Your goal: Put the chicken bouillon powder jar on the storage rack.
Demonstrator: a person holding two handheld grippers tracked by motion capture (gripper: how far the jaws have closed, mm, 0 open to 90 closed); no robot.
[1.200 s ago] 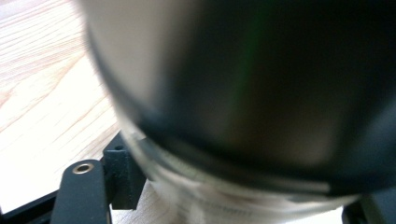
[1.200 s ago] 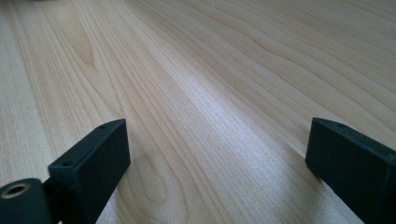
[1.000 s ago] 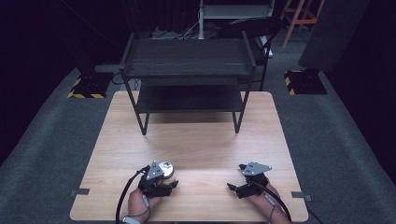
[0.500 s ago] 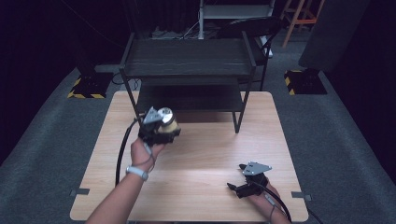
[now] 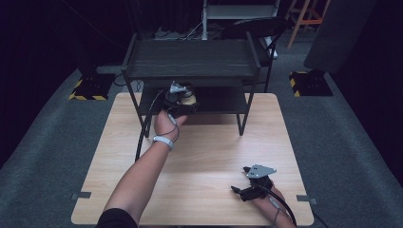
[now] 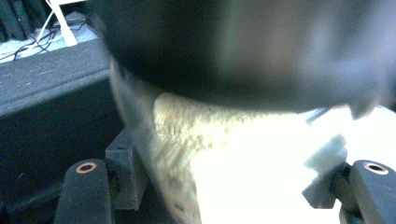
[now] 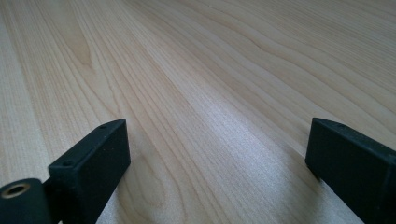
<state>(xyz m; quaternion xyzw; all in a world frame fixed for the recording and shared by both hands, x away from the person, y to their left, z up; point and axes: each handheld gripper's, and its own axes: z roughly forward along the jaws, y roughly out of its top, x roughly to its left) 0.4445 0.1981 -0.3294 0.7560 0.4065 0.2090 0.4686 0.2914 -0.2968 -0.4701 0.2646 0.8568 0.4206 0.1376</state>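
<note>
A pale, cream-coloured container with a dark top (image 6: 243,154) sits between the jaws of my left gripper (image 6: 229,186), which is shut on it. In the high view the left gripper (image 5: 183,103) holds the container (image 5: 189,98) at the front edge of the lower shelf (image 5: 223,100) of a black two-tier rack (image 5: 190,59), arm stretched forward. My right gripper (image 5: 241,192) rests near the table's front right edge. Its jaws stand wide open over bare wood in the right gripper view (image 7: 215,158).
The rack stands at the far side of the light wooden table (image 5: 209,156). Dark carpet surrounds the table, with yellow-black striped blocks (image 5: 90,89) on the floor at both far corners and a stool (image 5: 309,19) at the back right.
My left gripper has carried the container from the table's near edge forward to the rack's lower shelf. The right gripper has stayed in place.
</note>
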